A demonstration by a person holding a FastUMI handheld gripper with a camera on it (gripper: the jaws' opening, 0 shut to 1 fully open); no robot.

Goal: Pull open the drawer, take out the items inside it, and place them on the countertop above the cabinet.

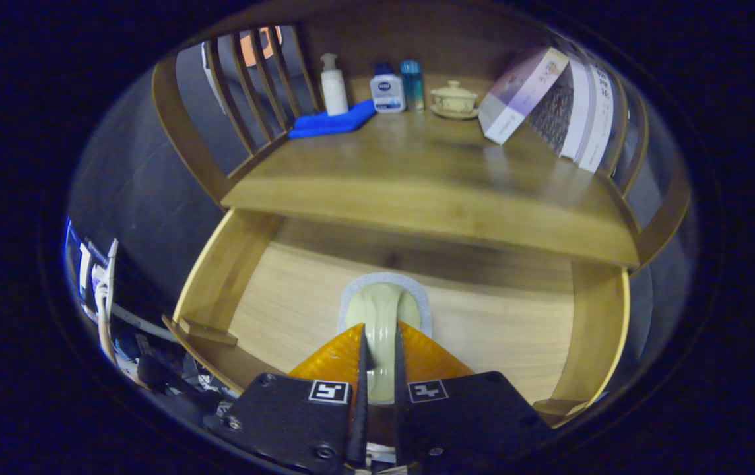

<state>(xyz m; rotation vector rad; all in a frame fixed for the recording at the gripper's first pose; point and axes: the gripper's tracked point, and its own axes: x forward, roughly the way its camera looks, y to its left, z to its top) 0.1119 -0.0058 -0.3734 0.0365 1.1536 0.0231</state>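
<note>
With the drawer (232, 264) already pulled out, the gripper (379, 369) is hanging over it, its fingers closing on the pale brush (381, 313) by its handle, ready for lifting onto the table (417, 171) above.

The setting was a home-style bedside or dressing corner staged in a booth. A wooden cabinet (417, 191) with slatted sides carried a pump bottle (334, 86), lotion bottles (388, 89), a lidded teacup (453, 99), a folded blue cloth (331, 122) and leaning books (549, 102).
</note>
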